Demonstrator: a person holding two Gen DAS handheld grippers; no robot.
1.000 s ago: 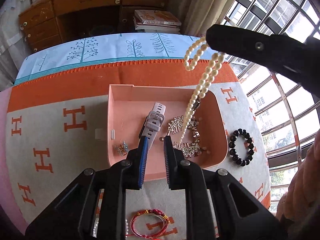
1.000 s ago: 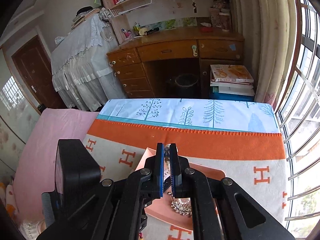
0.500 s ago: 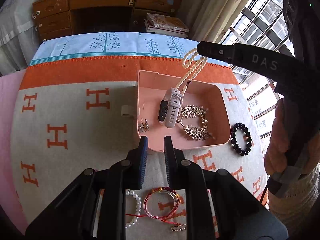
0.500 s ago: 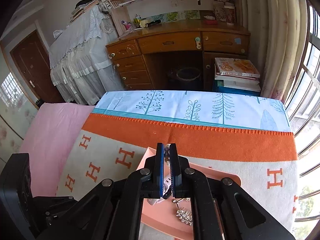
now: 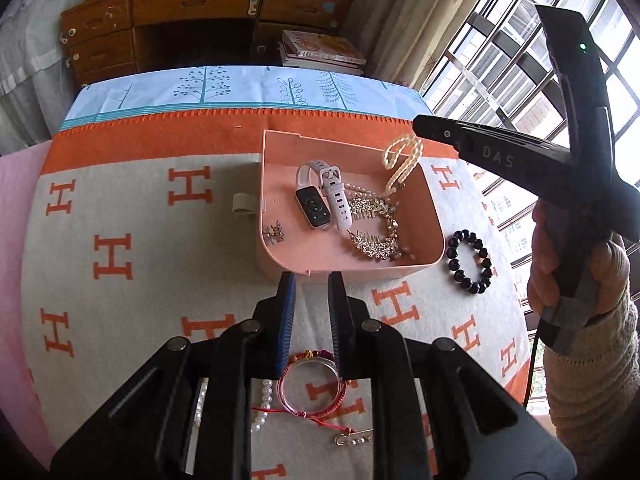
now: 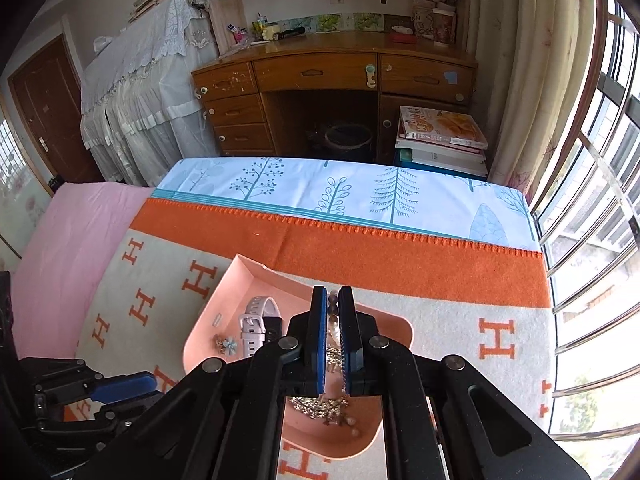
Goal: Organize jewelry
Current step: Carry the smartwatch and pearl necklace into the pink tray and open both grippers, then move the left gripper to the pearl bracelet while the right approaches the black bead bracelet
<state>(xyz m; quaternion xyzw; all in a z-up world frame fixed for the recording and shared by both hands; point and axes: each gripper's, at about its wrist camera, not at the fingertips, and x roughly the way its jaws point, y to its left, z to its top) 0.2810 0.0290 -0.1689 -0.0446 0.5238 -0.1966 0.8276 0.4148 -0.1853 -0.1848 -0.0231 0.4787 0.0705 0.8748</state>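
Observation:
A pink tray [image 5: 280, 148] sits on the orange-and-cream blanket. It holds a white smartwatch [image 5: 320, 196], a rhinestone piece [image 5: 372, 232] and small earrings [image 5: 274, 234]. My right gripper [image 6: 331, 300] is shut on a cream pearl necklace [image 5: 402, 160], which hangs down into the tray's right side. It shows from the side in the left wrist view [image 5: 416, 126]. My left gripper [image 5: 311, 280] is open and empty, just in front of the tray's near wall. A red string bracelet [image 5: 312, 380] and a white pearl bracelet [image 5: 262, 404] lie under it.
A dark bead bracelet [image 5: 468, 260] lies on the blanket right of the tray. A small beige tab [image 5: 244, 202] lies left of it. Beyond the bed's far edge stand a wooden desk [image 6: 332, 80] and stacked books [image 6: 440, 136]. Windows run along the right.
The right gripper has lowered the pearl necklace, so more of it rests in the tray. The left gripper has drawn back from over the tray to its near wall.

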